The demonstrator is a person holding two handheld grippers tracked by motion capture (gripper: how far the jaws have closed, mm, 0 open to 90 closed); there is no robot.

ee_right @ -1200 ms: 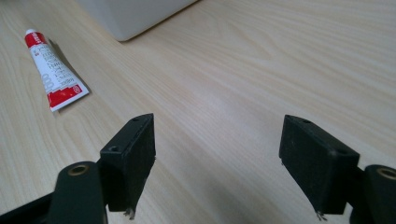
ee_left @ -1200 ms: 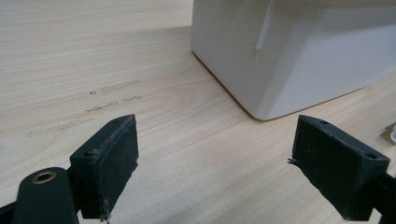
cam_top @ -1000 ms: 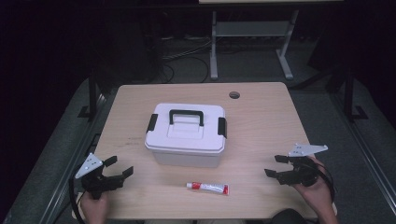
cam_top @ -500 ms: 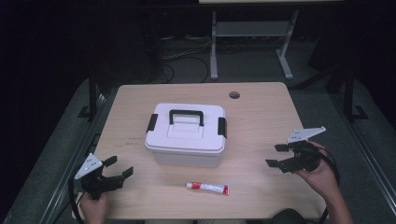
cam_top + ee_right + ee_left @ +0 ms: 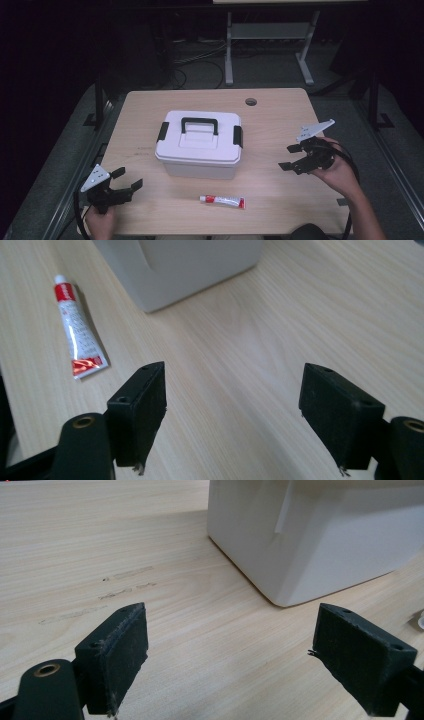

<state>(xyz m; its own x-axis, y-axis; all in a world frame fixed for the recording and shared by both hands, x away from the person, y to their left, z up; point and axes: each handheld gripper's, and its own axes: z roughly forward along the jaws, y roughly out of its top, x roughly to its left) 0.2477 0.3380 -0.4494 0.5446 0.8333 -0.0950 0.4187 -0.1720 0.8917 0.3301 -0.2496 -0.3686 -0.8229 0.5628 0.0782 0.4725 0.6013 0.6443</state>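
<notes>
A white lidded box [image 5: 200,145] with a black handle and black side latches stands mid-table, lid down. A red and white tube [image 5: 222,201] lies flat in front of it near the table's front edge. My left gripper [image 5: 127,180] rests open at the front left corner, held by a hand; its jaws [image 5: 230,662] face the box's lower corner [image 5: 310,545] with bare wood between them. My right gripper [image 5: 289,157] hovers open to the right of the box, raised above the table. Its jaws [image 5: 232,415] hold nothing, with the tube [image 5: 75,330] ahead on the left.
The wooden table [image 5: 280,125] has a round cable hole [image 5: 251,102] at the back right. Dark floor, cables and a white metal stand [image 5: 265,35] lie beyond the far edge. Bare wood lies left and right of the box.
My right gripper has risen and moved away from the front edge, toward the box's right side. The left gripper, the box and the tube have stayed put.
</notes>
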